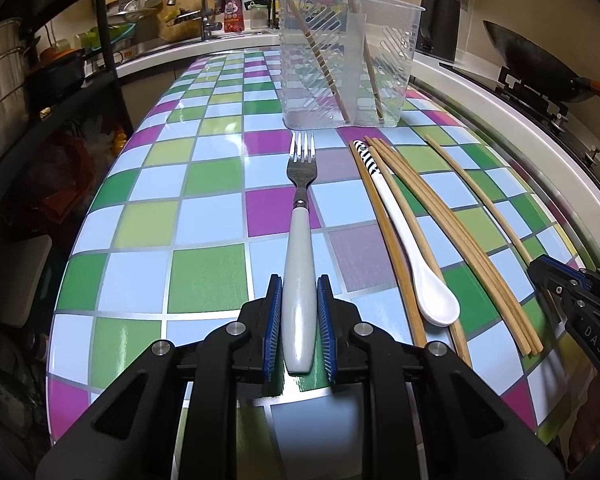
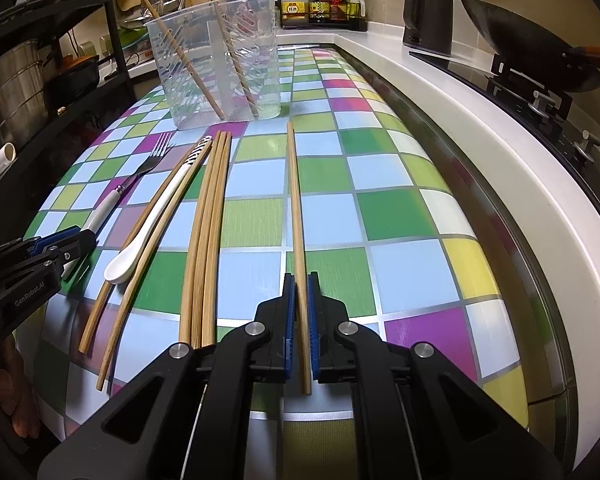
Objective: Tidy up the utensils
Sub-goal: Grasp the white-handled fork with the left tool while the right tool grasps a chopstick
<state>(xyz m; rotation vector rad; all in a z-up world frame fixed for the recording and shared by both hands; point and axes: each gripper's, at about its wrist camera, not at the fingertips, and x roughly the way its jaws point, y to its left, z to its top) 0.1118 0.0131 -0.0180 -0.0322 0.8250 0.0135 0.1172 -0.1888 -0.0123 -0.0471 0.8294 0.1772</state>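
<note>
My left gripper (image 1: pixel 299 292) is shut on the white handle of a fork (image 1: pixel 300 216) that lies on the checkered table, tines pointing at a clear plastic holder (image 1: pixel 343 60) with two chopsticks in it. My right gripper (image 2: pixel 301 288) is shut on a single wooden chopstick (image 2: pixel 294 184) lying on the table. Between them lie a white spoon (image 1: pixel 411 248) with a striped handle end and several loose chopsticks (image 2: pixel 208 236). The fork (image 2: pixel 132 184) and the holder (image 2: pixel 216 60) also show in the right wrist view.
The table (image 1: pixel 204 208) has a colourful checkered cover. A white counter (image 2: pixel 479 128) with a wok (image 2: pixel 527 44) and a dark kettle (image 2: pixel 427 16) runs along the right. A black shelf rack (image 1: pixel 40 80) with pots stands at the left; a sink is behind.
</note>
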